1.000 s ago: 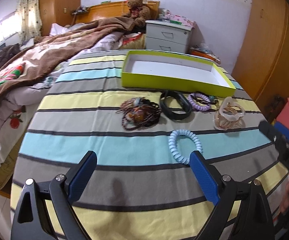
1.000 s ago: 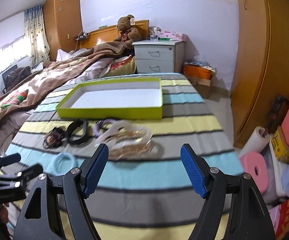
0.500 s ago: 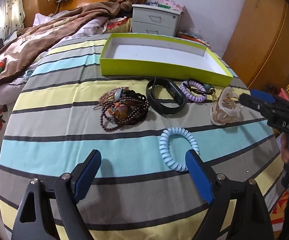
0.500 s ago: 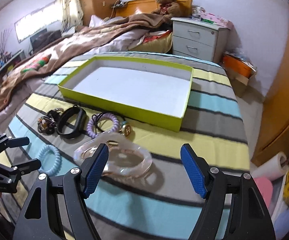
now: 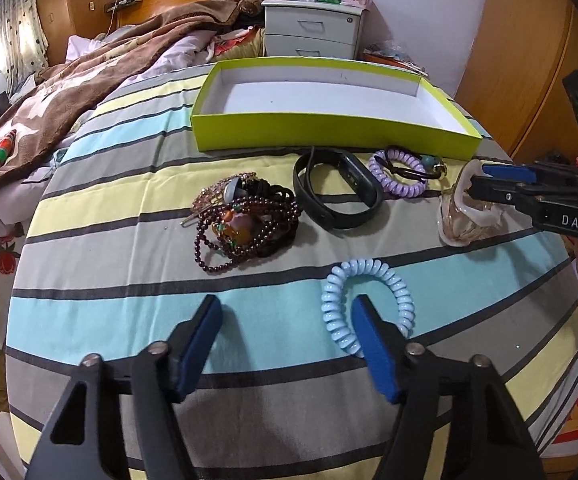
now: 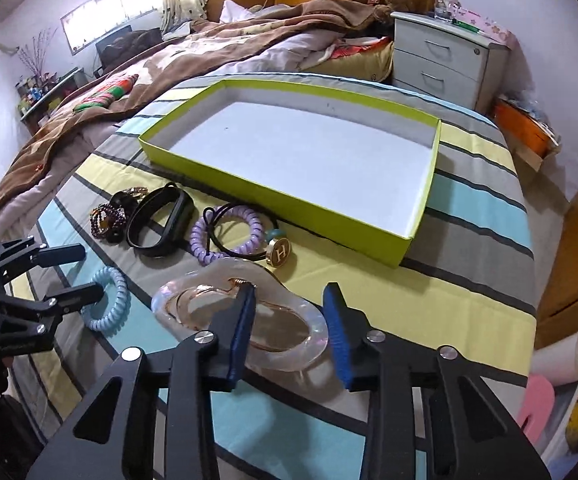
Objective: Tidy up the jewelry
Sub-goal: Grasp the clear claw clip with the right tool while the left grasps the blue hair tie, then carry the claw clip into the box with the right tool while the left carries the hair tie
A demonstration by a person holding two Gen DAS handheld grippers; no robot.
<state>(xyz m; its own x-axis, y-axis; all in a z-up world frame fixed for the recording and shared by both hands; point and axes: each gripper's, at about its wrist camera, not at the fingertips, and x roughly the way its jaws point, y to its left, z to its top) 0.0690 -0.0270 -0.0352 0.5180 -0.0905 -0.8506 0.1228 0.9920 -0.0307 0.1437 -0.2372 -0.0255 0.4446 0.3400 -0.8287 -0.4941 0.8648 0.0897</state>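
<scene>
A light blue spiral hair tie point(image 5: 393, 280) lies on the striped cloth. My left gripper point(image 5: 289, 340) is closing: its right finger stands inside the loop, the left finger is outside, and the coil's near-left side sits between them untouched. A clear pinkish bangle point(image 6: 297, 320) lies near the table's right side. My right gripper point(image 6: 289, 328) is closing over it, with one finger inside the ring, the other outside, and the rim between the pads with a gap. The lime-green tray point(image 6: 273, 192) behind is empty. In the left wrist view the right gripper point(image 5: 479, 180) hangs over the bangle point(image 5: 461, 224).
Dark red bead strings point(image 5: 245, 228), a black wristband point(image 5: 337, 196) and a purple spiral tie point(image 5: 397, 172) with a round gold pendant point(image 6: 281, 254) lie in front of the tray point(image 5: 329, 128). A bed and a nightstand point(image 6: 441, 60) stand behind the table.
Both grippers' jaws have narrowed. The right gripper swung in and came down over the clear bangle. The left gripper moved forward until one finger stood inside the blue hair tie.
</scene>
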